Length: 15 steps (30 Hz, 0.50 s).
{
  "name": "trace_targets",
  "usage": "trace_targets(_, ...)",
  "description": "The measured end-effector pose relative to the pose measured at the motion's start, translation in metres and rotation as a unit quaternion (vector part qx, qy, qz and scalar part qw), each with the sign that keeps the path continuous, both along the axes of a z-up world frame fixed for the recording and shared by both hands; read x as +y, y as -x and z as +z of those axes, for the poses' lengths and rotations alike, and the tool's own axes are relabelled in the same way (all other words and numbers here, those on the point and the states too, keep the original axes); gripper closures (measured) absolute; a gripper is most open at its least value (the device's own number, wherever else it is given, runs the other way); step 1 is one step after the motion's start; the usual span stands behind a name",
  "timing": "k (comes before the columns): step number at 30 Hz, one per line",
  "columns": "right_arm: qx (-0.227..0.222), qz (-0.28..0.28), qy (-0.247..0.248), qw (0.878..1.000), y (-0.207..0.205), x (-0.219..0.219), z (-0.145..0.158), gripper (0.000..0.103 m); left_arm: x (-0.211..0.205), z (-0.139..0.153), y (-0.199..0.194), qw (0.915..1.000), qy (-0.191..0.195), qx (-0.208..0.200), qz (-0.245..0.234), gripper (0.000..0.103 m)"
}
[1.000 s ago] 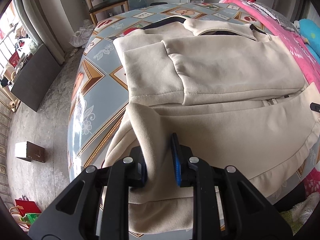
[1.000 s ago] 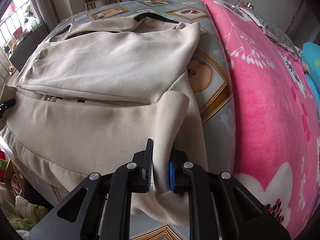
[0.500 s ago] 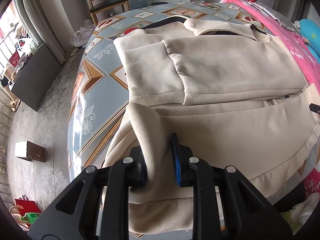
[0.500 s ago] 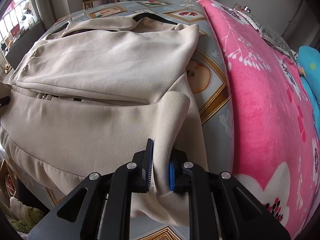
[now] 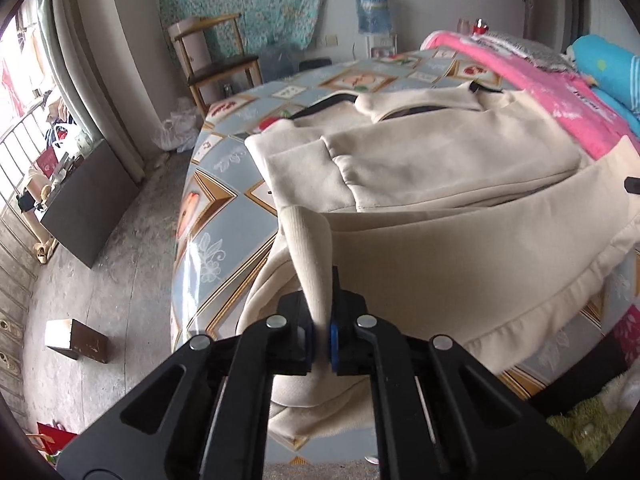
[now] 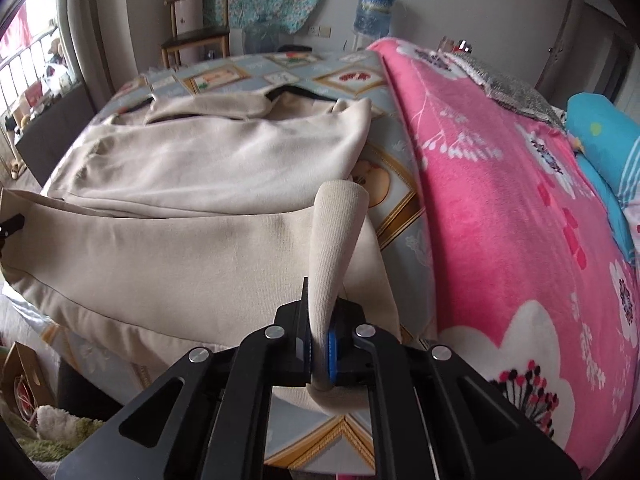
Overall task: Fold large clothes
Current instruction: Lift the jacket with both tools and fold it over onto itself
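A large cream jacket lies spread on the patterned blue bed cover, sleeves folded across its chest. My left gripper is shut on the ribbed hem at the jacket's near left corner, which stands up in a pinched fold. In the right wrist view the same jacket fills the left half. My right gripper is shut on the ribbed hem at the near right corner, also lifted off the bed. The hem between the two corners hangs raised over the bed's near edge.
A pink flowered blanket covers the bed's right side, with a blue pillow beyond. A wooden chair and a water bottle stand by the far wall. A dark box and a small carton sit on the floor left.
Both grippers closed tighter on the hem corners and rose, tilting up. The jacket's near edge lifted off the bed and more of the room's far wall came into view.
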State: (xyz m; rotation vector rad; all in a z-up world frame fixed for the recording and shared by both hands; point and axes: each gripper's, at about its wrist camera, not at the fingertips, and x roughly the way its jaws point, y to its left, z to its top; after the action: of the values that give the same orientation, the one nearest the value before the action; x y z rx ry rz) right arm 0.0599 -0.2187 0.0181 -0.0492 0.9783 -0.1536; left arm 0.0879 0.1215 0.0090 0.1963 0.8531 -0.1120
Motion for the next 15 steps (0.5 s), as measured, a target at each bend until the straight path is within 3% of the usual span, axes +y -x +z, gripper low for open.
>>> trace_targets(10, -0.087, -0.013, -0.008, 0.996, 0.037, 0.0, 0.055, 0.098, 0.027, 0.061, 0.052, 0.9939, 0.091, -0.062, -0.001, 0.098)
trace_targets(15, -0.124, -0.011, -0.007, 0.992, 0.023, -0.001, 0.077, 0.098, 0.024, 0.089, 0.041, 0.9909, 0.086, -0.102, -0.018, 0.098)
